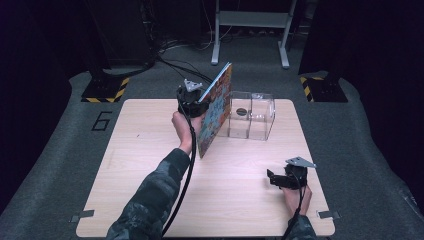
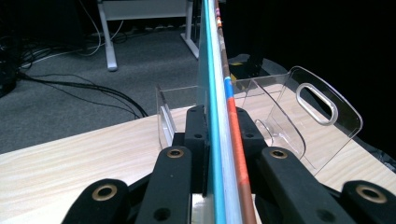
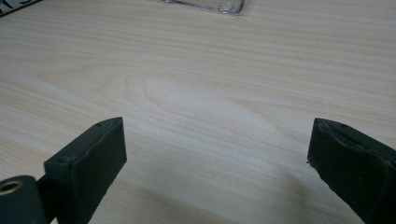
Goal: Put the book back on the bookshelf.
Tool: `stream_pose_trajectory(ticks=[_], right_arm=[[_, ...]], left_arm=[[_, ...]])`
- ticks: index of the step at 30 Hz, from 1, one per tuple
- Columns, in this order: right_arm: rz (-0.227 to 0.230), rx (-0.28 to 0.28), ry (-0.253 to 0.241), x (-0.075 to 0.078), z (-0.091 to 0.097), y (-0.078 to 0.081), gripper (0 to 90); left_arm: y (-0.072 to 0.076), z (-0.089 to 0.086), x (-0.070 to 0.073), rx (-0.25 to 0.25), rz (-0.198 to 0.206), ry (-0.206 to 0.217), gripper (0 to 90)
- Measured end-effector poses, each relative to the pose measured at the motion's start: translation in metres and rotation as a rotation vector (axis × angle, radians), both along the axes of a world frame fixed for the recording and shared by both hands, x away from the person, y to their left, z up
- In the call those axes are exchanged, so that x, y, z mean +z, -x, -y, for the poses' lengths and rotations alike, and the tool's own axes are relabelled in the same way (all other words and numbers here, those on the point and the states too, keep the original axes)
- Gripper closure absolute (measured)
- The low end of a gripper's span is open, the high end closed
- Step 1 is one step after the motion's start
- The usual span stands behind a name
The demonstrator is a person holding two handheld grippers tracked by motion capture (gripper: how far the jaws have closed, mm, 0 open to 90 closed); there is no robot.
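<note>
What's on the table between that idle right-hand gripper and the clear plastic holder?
Nothing: in the right gripper view, bare wood runs from the open right gripper to the clear plastic holder. The high view agrees; the picture book is clamped in the left gripper, off to the side.

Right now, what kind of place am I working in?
Likely a lab or recording studio, not a home: a bare wooden table on grey carpet, dark surrounds, loose cables on the floor, hazard-striped stand bases and a floor-marked number 6.

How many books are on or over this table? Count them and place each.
1. The book stands tilted on the table, just left of the clear acrylic rack, clamped in the left gripper. None seems hidden.
</note>
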State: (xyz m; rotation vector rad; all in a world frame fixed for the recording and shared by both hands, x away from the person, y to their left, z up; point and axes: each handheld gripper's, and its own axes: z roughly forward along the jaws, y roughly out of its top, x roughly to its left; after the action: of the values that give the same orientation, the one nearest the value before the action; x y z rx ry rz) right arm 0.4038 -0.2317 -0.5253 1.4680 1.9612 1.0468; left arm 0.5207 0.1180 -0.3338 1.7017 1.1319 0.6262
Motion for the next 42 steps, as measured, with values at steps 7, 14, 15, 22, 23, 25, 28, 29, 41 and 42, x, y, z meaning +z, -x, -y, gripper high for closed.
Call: stream_pose_trajectory(ticks=[7, 14, 15, 22, 23, 25, 28, 29, 41, 42], right_arm=[[-0.009, 0.002, 0.009, 0.0, 0.0, 0.0, 4.0], [-0.001, -0.002, 0.004, -0.001, -0.001, 0.0, 4.2], [-0.007, 0.002, 0.007, 0.0, -0.001, 0.0, 4.3], [-0.009, 0.003, 0.008, 0.0, -0.001, 0.0, 4.6], [-0.007, 0.006, 0.012, 0.0, -0.001, -0.001, 4.6], [-0.009, 0.004, 0.009, 0.0, -0.001, 0.0, 4.7], [-0.011, 0.003, 0.01, 0.0, -0.001, -0.001, 4.7], [-0.012, 0.002, 0.011, 0.0, -0.001, -0.001, 4.7], [-0.017, 0.002, 0.01, -0.001, -0.002, -0.002, 5.1], [-0.019, 0.003, 0.01, -0.001, -0.002, -0.002, 5.1]], left_arm=[[-0.001, -0.003, 0.0, 0.001, -0.016, 0.004, 73.7], [-0.001, -0.007, 0.0, -0.031, -0.056, 0.009, 57.2], [0.0, -0.009, 0.0, -0.036, -0.061, 0.012, 53.1], [0.01, -0.022, 0.008, -0.062, -0.049, 0.016, 33.3], [0.012, -0.024, 0.009, -0.063, -0.054, 0.015, 30.2], [0.017, -0.03, 0.011, -0.085, -0.061, 0.0, 22.9], [0.028, -0.038, 0.014, -0.103, -0.043, -0.009, 18.1], [0.032, -0.041, 0.015, -0.114, -0.034, -0.014, 17.0], [0.085, -0.084, -0.004, -0.175, -0.041, -0.071, 11.7], [0.089, -0.088, -0.006, -0.168, -0.043, -0.081, 11.6]])
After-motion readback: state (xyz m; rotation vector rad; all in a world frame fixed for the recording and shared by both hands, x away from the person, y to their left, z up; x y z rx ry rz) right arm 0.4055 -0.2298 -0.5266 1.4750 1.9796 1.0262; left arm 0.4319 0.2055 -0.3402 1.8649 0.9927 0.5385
